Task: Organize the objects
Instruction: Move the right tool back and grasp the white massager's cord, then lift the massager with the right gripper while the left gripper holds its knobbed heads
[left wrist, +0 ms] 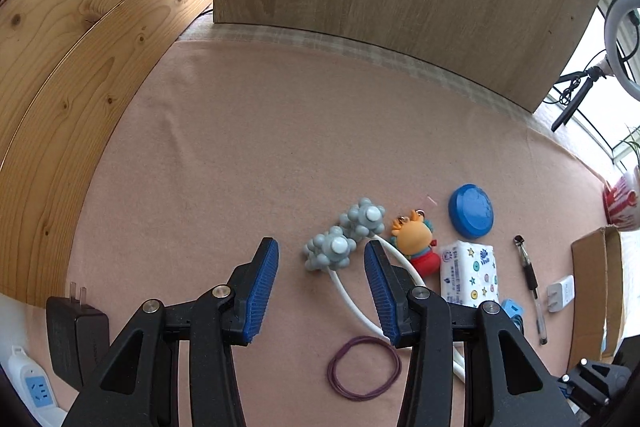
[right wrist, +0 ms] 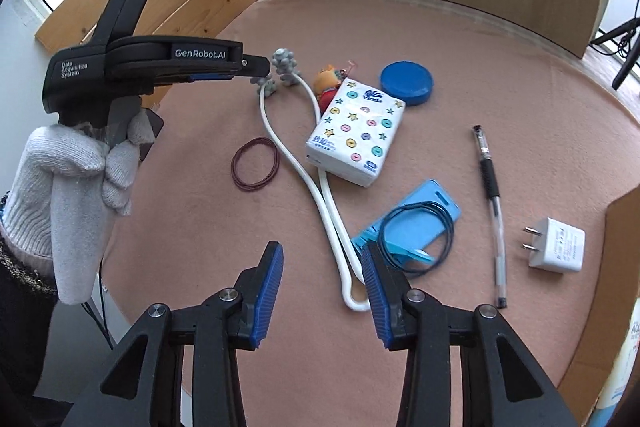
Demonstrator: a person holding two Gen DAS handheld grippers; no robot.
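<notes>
Two wrist views of a pink-covered tabletop (left wrist: 240, 147) bearing scattered small things. The left hand-held gripper (left wrist: 320, 259) points steeply down with its blue pads apart and nothing pressed between them; beyond its fingertips lie the two grey knobbed heads of a white-handled massager (left wrist: 340, 247), whose looped white handle passes under the right-hand finger. A purple rubber band (left wrist: 364, 367) lies flat on the cloth between the fingers, nearer the camera. To the right of the massager stand, in order, an orange plush toy (left wrist: 416, 239), a tissue pack (left wrist: 470, 275) patterned with stars and buttons, and a blue round lid (left wrist: 471, 211) behind them. In the right wrist view the right hand-held gripper (right wrist: 324, 263) also has its pads apart, empty, above the closed end of the massager handle. Just beside its right-hand finger lies a light-blue card holder (right wrist: 416, 223) with a thin dark cord looped on it. Farther right lie a black-grip pen (right wrist: 490, 195) and a white plug adapter (right wrist: 556, 245), well apart from each other. A white-gloved hand (right wrist: 76, 167) holds the left tool at the left of this view. A cardboard box (right wrist: 616, 267) closes the right edge.
</notes>
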